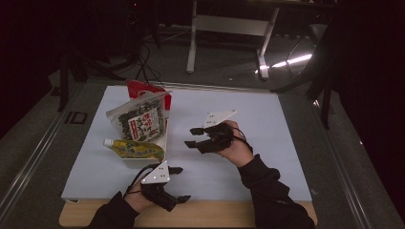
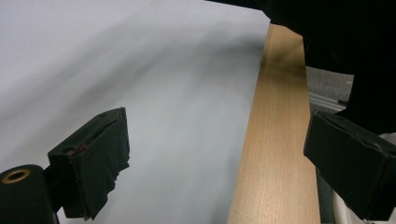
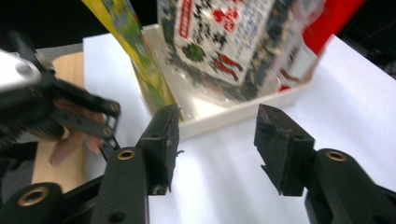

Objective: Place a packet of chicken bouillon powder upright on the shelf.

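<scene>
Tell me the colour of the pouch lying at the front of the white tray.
Yellow with green print, white cap: the pouch, best in the high view.

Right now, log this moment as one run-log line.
right gripper: open, empty, beside white tray | left gripper: open, empty, near table edge | tray holds seaweed packet, yellow pouch, red packet

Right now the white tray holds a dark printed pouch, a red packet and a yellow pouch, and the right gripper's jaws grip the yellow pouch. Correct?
Not quite. The right gripper grips nothing: in the right gripper view its jaws stand open short of the white tray, clear of the yellow pouch. The tray's contents are as stated.
</scene>
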